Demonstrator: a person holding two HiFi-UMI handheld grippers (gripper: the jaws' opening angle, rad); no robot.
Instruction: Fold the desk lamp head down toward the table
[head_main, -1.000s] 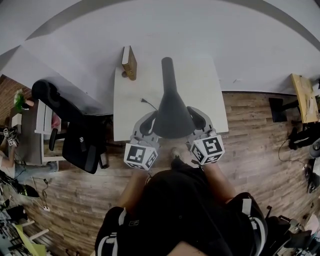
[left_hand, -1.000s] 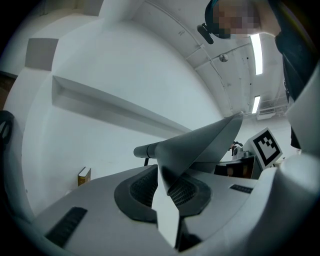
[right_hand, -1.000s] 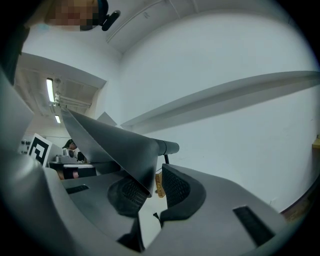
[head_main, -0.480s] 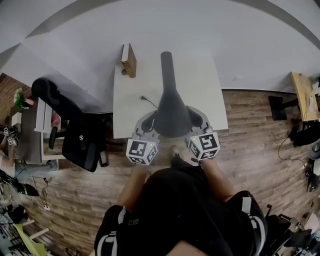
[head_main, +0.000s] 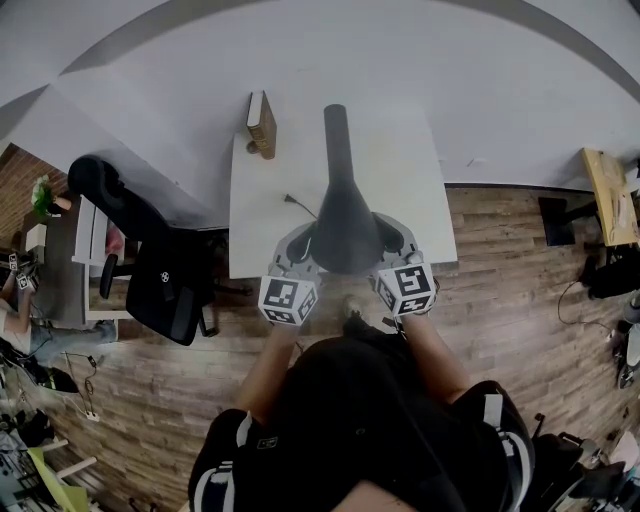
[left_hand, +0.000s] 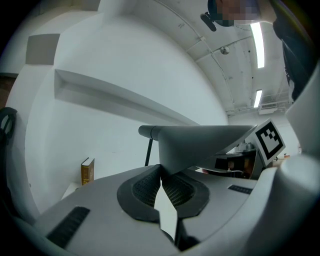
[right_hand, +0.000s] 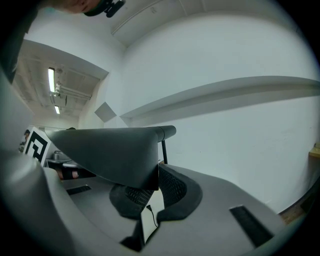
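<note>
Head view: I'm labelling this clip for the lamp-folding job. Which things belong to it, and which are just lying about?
In the job:
- lamp head
- left gripper and right gripper, each shut on the head's rim
- table

Lying about:
- book, upright at the table's far left corner
- office chair, beside the table

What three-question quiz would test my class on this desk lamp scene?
1. True or false: the left hand-held gripper and the right hand-held gripper each clamp the lamp head.
2. What stands at the table's far left corner? A a mug; B a book; C a bottle.
3. Fill in: the black office ____ stands left of the table.
Key: 1 true; 2 B; 3 chair.
</note>
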